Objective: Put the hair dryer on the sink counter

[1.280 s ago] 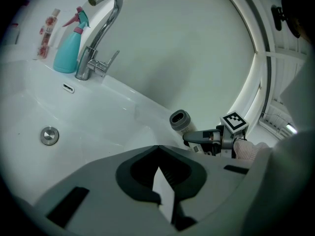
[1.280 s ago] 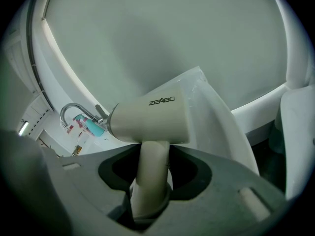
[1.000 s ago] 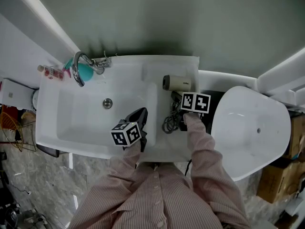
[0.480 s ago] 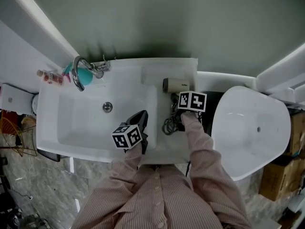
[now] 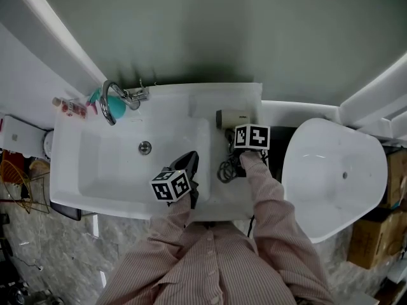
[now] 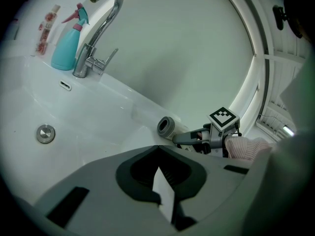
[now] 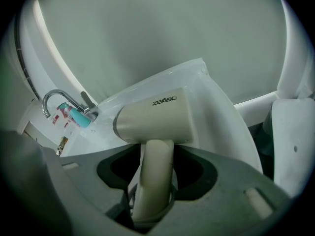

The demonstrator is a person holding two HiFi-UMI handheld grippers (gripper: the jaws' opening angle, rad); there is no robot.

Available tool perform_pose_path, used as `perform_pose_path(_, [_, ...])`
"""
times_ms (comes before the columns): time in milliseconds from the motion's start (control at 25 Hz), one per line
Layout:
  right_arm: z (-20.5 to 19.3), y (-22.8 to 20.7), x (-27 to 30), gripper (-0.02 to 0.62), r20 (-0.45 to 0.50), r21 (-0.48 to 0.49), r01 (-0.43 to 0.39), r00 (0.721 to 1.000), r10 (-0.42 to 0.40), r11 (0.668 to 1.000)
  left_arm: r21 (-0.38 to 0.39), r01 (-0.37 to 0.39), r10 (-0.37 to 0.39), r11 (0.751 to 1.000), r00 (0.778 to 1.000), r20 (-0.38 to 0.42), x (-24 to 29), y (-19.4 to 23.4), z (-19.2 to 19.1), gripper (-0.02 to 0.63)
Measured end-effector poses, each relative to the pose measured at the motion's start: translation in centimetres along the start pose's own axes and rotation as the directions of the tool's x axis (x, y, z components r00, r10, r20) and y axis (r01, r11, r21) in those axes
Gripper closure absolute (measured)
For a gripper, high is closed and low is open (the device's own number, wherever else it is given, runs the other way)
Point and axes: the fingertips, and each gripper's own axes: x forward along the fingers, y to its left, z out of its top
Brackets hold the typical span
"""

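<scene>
Our right gripper [image 5: 240, 132] clamps the hair dryer [image 5: 234, 117] by its handle, the barrel pointing left at the back right of the counter [image 5: 222, 97]. Our left gripper [image 5: 189, 159], jaws pressed together on nothing, hovers over the front rim of the sink [image 5: 108, 164]. The cord [image 5: 227, 168] lies coiled on the counter, and a toilet [image 5: 331, 170] crowds the right edge.

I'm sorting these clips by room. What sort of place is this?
Most likely a bathroom: a white sink with a chrome faucet, what looks like a toilet beside it, and a hair dryer.
</scene>
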Motion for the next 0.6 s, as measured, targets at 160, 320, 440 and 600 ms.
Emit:
perform_pose_path(160, [-0.1, -0.2, -0.5, 0.393, 0.014, -0.020, 0.037, 0.999, -0.037, 0.999, 0.005, 0.008, -0.008, 1.000, 1.000, 0.010, -0.5, -0.4, 0.2, 0.607])
perform_pose_path(320, [0.1, -0.1, -1.9, 0.393, 0.065, -0.021, 0.021, 0.998, -0.020, 1.000, 0.045, 0.044, -0.045, 0.998, 0.999, 0.019, -1.2, -1.3, 0.5, 0.607])
perform_pose_path(440, [0.6, 0.1, -3.7, 0.393, 0.117, -0.096, 0.032, 0.993, -0.021, 0.995, 0.147, 0.089, -0.092, 0.985, 0.996, 0.012, -1.7, -2.9, 0.8, 0.607])
perform_pose_path(600, [0.7, 0.7, -6.0, 0.415, 0.184, -0.174, 0.057, 0.983, -0.024, 0.983, 0.212, 0.117, -0.125, 0.970, 0.992, 0.024, -2.8, -4.4, 1.2, 0.608])
